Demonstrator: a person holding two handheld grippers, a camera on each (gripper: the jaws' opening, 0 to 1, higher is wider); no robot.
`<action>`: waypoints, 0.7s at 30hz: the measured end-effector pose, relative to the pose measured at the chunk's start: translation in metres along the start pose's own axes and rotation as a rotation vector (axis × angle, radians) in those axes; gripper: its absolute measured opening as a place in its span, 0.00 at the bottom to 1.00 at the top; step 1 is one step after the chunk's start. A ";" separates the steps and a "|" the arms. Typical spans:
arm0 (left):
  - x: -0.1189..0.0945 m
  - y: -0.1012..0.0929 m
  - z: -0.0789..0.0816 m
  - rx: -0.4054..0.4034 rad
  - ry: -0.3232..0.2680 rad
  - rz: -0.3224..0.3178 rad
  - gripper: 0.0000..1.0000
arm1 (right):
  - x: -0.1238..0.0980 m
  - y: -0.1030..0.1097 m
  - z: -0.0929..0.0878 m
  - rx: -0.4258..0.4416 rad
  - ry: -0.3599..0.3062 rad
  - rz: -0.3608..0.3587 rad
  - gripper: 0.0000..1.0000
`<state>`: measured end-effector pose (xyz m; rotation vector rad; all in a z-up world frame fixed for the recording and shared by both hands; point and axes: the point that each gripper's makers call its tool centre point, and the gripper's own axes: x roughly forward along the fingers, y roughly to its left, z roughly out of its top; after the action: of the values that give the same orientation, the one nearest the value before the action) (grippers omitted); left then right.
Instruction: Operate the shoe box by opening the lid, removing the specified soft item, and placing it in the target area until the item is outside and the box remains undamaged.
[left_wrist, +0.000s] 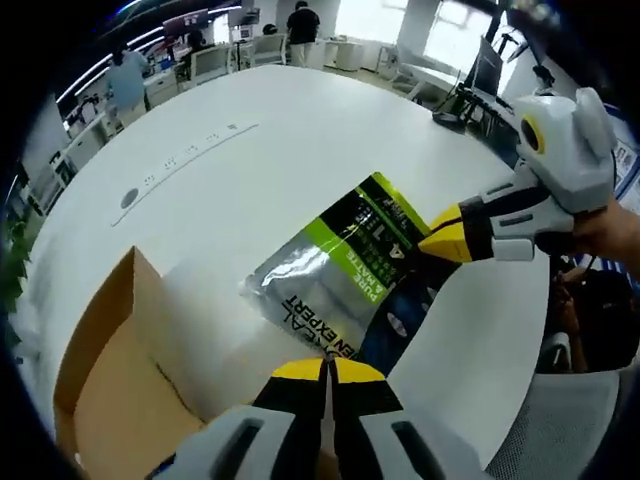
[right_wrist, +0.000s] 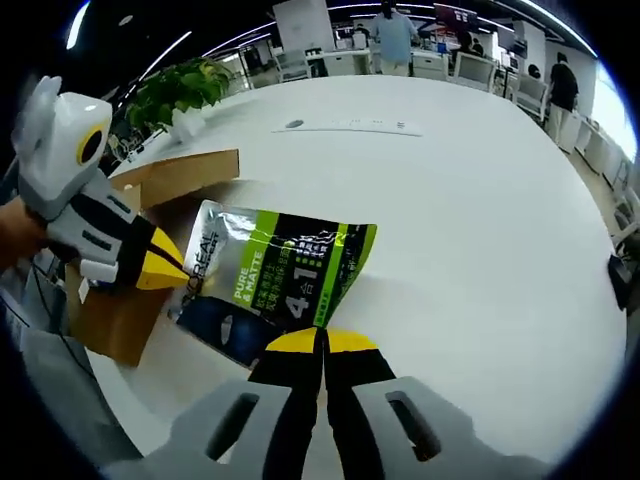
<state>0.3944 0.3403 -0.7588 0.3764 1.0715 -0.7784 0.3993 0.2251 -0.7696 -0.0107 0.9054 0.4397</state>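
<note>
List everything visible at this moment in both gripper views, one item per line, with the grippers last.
Pouch: one, silver, green and black with printed lettering, flat on the table beside the box.
Shoe box: one, brown cardboard, open, at the table's edge.
Table: one, white, large and rounded.
Power strip: one, white, set into the tabletop.
Potted plant: one, green, beyond the table.
People: several, standing among desks in the background.
Left gripper: yellow-tipped, jaws shut at the pouch's near edge.
Right gripper: yellow-tipped, jaws shut at the pouch's corner.
</note>
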 end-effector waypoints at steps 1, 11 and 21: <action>0.001 0.000 0.000 0.013 0.006 0.002 0.01 | 0.002 -0.001 -0.001 0.002 0.003 -0.002 0.00; 0.014 0.001 -0.005 0.161 0.058 0.030 0.02 | 0.009 -0.004 -0.012 0.015 0.010 -0.011 0.00; 0.016 0.002 -0.010 0.256 0.077 0.055 0.02 | 0.013 -0.007 -0.012 0.030 -0.007 -0.024 0.00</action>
<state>0.3937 0.3413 -0.7775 0.6555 1.0313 -0.8597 0.3997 0.2207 -0.7878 0.0081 0.9036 0.4037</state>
